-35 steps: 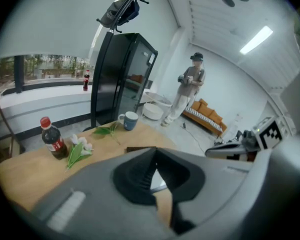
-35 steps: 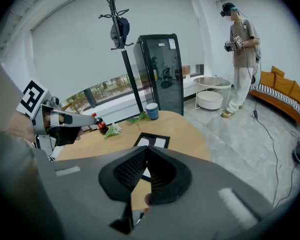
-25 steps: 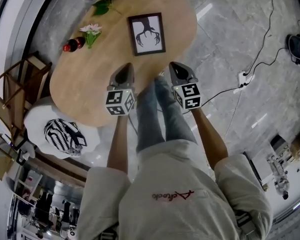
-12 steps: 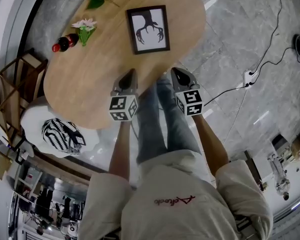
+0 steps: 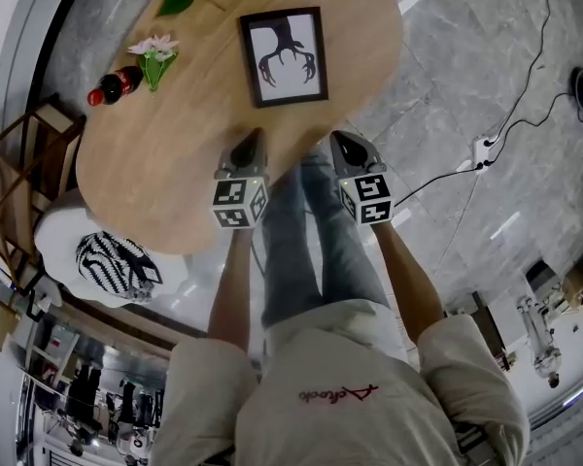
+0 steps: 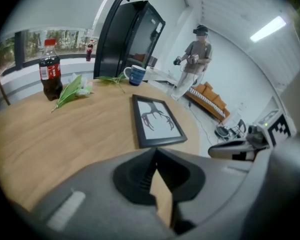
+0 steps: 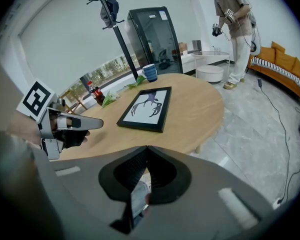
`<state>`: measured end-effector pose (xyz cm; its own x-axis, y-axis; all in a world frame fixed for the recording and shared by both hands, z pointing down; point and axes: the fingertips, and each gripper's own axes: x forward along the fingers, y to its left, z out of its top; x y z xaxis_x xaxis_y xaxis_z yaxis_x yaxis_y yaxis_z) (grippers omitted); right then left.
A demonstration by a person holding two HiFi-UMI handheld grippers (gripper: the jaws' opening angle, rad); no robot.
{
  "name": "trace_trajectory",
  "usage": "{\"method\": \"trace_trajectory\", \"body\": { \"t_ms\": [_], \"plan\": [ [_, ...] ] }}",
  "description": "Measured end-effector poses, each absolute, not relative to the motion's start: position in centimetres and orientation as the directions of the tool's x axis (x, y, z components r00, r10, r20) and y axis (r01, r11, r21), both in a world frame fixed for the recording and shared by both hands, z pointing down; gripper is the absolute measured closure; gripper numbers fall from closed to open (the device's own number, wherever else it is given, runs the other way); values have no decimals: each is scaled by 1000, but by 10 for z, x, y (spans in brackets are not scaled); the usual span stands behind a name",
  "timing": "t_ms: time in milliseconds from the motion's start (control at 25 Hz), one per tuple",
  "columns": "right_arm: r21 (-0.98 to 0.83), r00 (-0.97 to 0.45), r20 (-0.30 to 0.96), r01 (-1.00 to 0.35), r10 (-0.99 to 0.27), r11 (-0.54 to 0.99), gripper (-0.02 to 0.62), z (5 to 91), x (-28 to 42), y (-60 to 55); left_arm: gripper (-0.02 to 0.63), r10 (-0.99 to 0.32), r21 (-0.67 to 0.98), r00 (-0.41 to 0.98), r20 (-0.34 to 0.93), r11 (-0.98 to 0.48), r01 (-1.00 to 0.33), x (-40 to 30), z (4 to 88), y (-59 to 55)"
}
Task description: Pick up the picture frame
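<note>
The picture frame (image 5: 284,57) lies flat on the wooden counter (image 5: 175,173), with a dark antler-like drawing in it. Two grippers hover by the counter's near edge — the left hand-held gripper (image 5: 249,140) at the frame's 7 o'clock, the right hand-held gripper (image 5: 340,140) at its 5 o'clock — each with jaws closed on nothing, apart from the frame. A cola bottle (image 5: 115,84) stands at the frame's 9 o'clock.

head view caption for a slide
Left gripper and right gripper, both shut, at the near edge of the wooden table, short of the flat-lying picture frame.
</note>
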<state>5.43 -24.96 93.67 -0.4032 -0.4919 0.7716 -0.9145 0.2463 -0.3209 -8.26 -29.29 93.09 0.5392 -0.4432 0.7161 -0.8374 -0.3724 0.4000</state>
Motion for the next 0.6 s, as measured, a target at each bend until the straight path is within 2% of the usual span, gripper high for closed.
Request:
{"method": "trace_trajectory", "body": {
  "t_ms": [600],
  "plan": [
    [-302, -390, 747, -920, -539, 248, 589, 946, 51, -330, 604, -474, 382, 520, 711, -362, -851, -77, 940, -357]
  ]
}}
